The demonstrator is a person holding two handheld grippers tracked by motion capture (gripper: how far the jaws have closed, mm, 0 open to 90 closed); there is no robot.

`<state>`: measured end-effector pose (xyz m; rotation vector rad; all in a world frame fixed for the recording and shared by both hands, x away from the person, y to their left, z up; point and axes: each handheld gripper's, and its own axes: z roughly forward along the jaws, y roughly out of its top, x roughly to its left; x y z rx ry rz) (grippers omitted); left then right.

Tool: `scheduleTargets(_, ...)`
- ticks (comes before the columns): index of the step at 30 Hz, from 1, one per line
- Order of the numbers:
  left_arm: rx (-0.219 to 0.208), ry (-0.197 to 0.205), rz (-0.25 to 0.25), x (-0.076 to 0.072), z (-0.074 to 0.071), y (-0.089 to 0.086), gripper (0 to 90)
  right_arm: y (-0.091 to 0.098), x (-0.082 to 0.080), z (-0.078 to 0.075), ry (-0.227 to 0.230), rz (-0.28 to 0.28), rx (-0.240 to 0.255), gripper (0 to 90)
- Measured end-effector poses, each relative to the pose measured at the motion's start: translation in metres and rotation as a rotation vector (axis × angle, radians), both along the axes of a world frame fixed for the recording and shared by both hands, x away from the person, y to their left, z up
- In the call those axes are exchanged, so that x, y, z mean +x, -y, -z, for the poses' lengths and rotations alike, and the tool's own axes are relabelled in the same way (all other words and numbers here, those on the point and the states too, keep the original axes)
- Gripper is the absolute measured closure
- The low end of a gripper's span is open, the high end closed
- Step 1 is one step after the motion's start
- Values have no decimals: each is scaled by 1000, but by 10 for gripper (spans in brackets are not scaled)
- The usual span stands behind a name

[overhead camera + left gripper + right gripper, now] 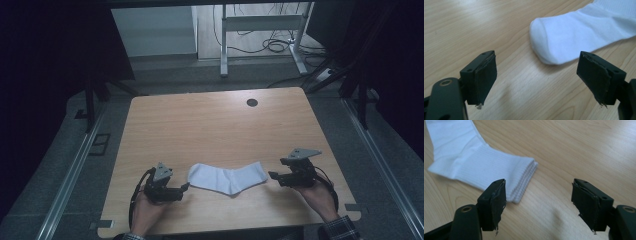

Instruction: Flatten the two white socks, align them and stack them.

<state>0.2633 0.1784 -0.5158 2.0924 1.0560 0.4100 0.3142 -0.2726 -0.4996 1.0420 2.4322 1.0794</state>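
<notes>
A white sock (227, 178) lies flat near the front of the wooden table (210, 125), toe to the left and ribbed cuff to the right. My left gripper (183, 188) sits just left of the toe, jaws open and empty; in the left gripper view the toe of the sock (564, 40) lies a short way beyond the gripper (549, 80). My right gripper (272, 176) is just right of the cuff, open and empty. In the right gripper view the cuff of the sock (506, 173) lies ahead and left of the gripper (539, 205), clear of the pads.
A round cable hole (252, 102) sits near the table's far edge. Beyond the table stand a white desk frame (260, 30) and loose cables (277, 45) on the floor. Metal rails (75, 165) run along both sides of the table.
</notes>
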Motion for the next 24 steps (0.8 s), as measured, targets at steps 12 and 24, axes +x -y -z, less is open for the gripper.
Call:
scheduleTargets(12,49,-54,-24,-5,17,-18,127,16,-3,24,-34,-1,-61,175)
scheduleTargets(24,62,-62,-22,-1,29,-20,107,17,1,41,-25,5,-62,51)
